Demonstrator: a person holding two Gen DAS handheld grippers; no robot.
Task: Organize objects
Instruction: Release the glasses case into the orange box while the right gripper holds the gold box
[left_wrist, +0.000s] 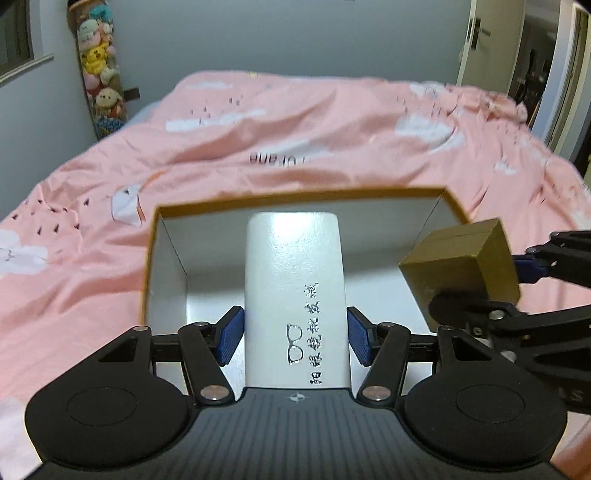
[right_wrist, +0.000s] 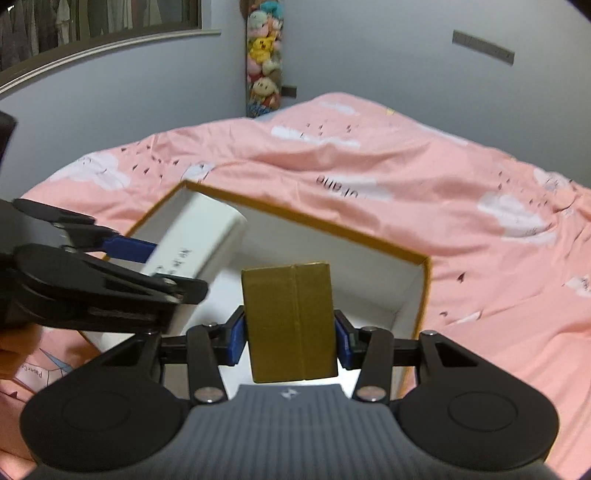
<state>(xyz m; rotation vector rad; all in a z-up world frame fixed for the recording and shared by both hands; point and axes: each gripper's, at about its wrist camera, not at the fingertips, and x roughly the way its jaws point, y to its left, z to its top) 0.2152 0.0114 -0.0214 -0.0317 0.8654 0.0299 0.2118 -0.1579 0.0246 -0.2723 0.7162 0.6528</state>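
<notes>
With my left gripper (left_wrist: 295, 338) clamping the white case (left_wrist: 295, 295) and my right gripper (right_wrist: 290, 338) clamping the gold box (right_wrist: 291, 325) above the open carton (left_wrist: 295, 195), I risk them colliding.

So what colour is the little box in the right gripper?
Gold-brown; the small box shows best in the right wrist view.

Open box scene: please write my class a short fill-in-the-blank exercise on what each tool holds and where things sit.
1. The left tool grips a ____ case.
2. The right tool grips a small ____ box.
3. Both items hang over the open box, whose inside is ____.
4. The open box sits on a ____ quilt.

Missing words: white; gold; white; pink
</notes>
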